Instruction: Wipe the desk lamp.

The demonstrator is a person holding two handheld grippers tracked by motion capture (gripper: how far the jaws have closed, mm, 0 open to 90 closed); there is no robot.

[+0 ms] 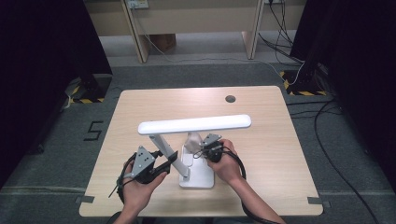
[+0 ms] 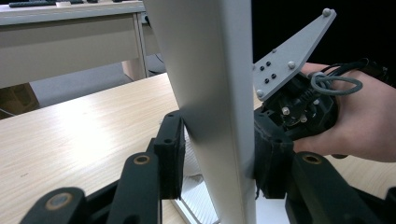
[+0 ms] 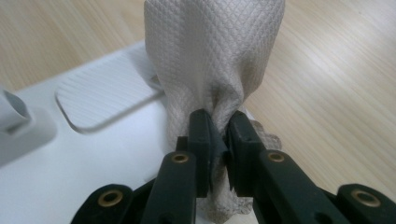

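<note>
High view: a person's two forearms come in from the near edge of a light wooden table, each hand holding a hand-held gripper. A white desk lamp stands near the table's front middle and serves as the landmark here.

Nearest the person, the left hand-held gripper sits just left of the lamp's upright arm. In the left gripper view its two black jaws press on either side of that arm, steadying the lamp.

Just right of the arm, the right hand-held gripper has its jaws pinching a bunched grey-white cloth. The cloth hangs down onto the far right part of the lamp's flat white base, beside a ribbed panel set into it.

Judged from this, a wipe of the lamp base is under way: the lamp is braced and the cloth is on the base, but most of the base, the arm and the long lamp head above look not yet reached. The head overhangs the working area, and the upright arm stands between the two grippers.

Beyond the lamp, the table carries a small round cable hole. Farther off are grey carpet, wooden desk legs and trailing cables.
</note>
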